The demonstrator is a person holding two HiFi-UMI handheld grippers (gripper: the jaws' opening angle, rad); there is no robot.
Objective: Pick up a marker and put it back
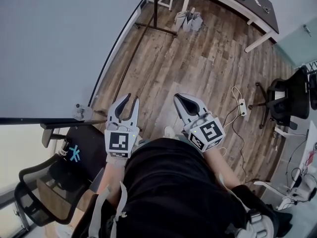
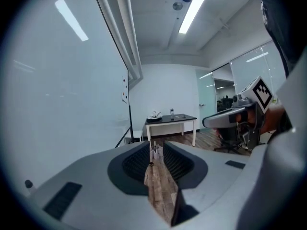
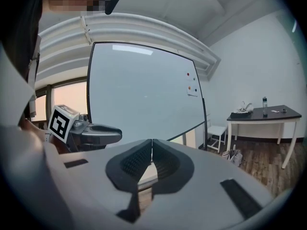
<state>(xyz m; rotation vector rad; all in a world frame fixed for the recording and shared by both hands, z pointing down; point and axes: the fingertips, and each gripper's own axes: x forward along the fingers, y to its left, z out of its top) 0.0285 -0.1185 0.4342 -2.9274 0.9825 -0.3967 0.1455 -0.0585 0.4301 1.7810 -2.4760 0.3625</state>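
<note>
No marker shows clearly in any view. A large whiteboard [image 1: 54, 43] stands at my left, and its surface fills much of the right gripper view [image 3: 144, 95]. My left gripper [image 1: 132, 99] is held at waist height beside the board's lower edge, its jaws open in a narrow V with nothing between them [image 2: 156, 146]. My right gripper [image 1: 177, 98] hangs level beside it over the wooden floor, jaws shut tip to tip on nothing [image 3: 152, 141]. Small coloured magnets [image 3: 190, 81] sit high on the board.
A dark-topped table [image 1: 237, 4] with white legs stands at the far wall, with a bottle [image 3: 264, 106] on it. A black office chair [image 1: 290, 100] and a power strip [image 1: 242, 106] with cables are at the right. A mesh chair [image 1: 39, 192] is near left. Bags [image 1: 188, 20] lie on the floor.
</note>
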